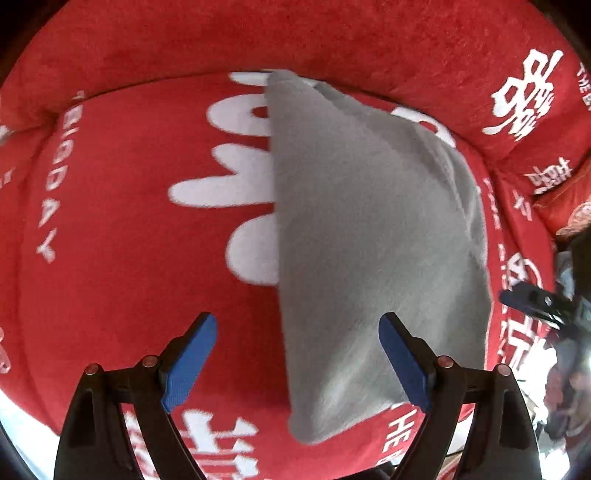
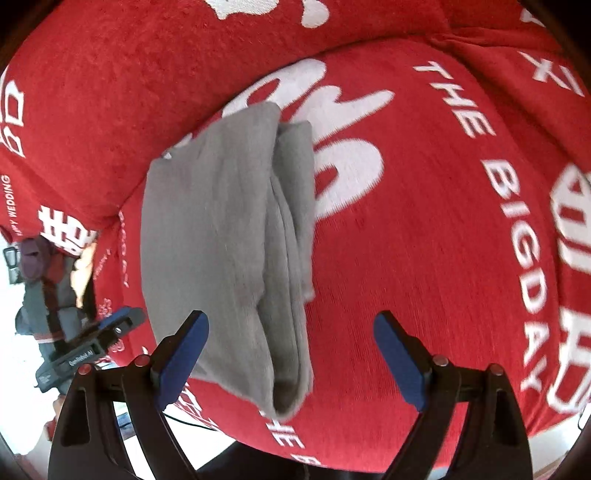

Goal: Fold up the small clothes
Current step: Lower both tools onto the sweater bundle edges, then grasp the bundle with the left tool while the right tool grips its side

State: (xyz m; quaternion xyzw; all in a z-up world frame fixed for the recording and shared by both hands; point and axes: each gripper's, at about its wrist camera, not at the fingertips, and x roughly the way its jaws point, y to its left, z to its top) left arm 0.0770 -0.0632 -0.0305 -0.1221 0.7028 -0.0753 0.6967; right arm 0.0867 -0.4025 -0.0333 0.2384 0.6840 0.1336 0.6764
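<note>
- Since the grey garment (image 1: 369,240) lies doubled lengthwise into a long strip, with layered edges showing along one side in the right wrist view, we judge at least one fold done.
- It rests on the red seat cushion (image 1: 129,258) printed with white lettering, running from near the front edge toward the backrest (image 1: 332,33); this looks like a sofa, not a bench.
- What is left, in our judgement: a crosswise fold to shorten the strip, perhaps some smoothing.
- Left gripper (image 1: 299,362): fingers spread wide, holding nothing, poised above the strip's near end with one finger over the cloth and one over bare cushion.
- Right gripper (image 2: 291,358): fingers also wide apart and empty, straddling the near end; we cannot tell whether any finger touches the fabric.
- Each gripper appears at the edge of the other's view.
</note>
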